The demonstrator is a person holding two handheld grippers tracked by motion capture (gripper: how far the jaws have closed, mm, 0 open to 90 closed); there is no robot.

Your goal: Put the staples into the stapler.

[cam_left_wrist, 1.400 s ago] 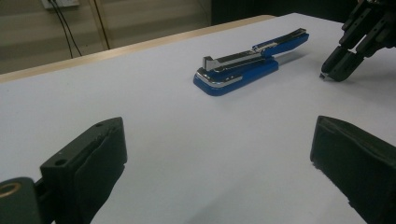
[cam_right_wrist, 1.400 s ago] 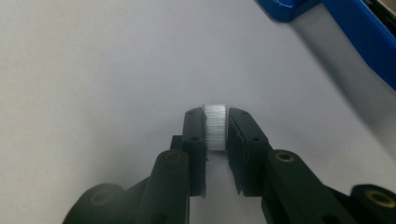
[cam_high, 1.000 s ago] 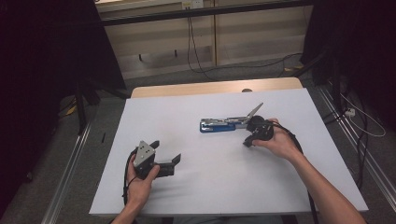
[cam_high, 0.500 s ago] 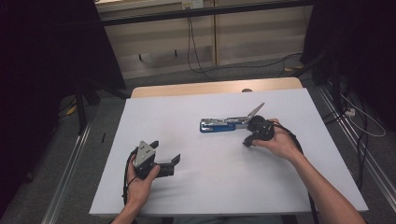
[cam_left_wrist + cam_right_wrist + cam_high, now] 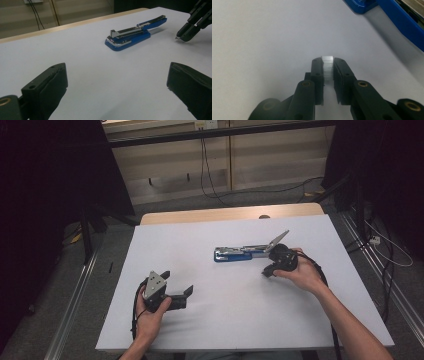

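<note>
One strip of staples [image 5: 328, 68] (small and silvery) sits pinched in the right gripper [image 5: 328, 65], low over the white table [image 5: 200, 250]. Just beside it, at 10 o'clock in the high view, lies the blue stapler [image 5: 239, 254], top swung open. Way off at 8 o'clock, the left gripper [image 5: 177, 287] rests with jaws spread wide.

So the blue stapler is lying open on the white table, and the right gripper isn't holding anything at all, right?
Almost. The blue stapler does lie open on the white table, but the right gripper is not empty. The right gripper view shows its jaws pinching a small silvery strip of staples between them, close beside the stapler.
</note>
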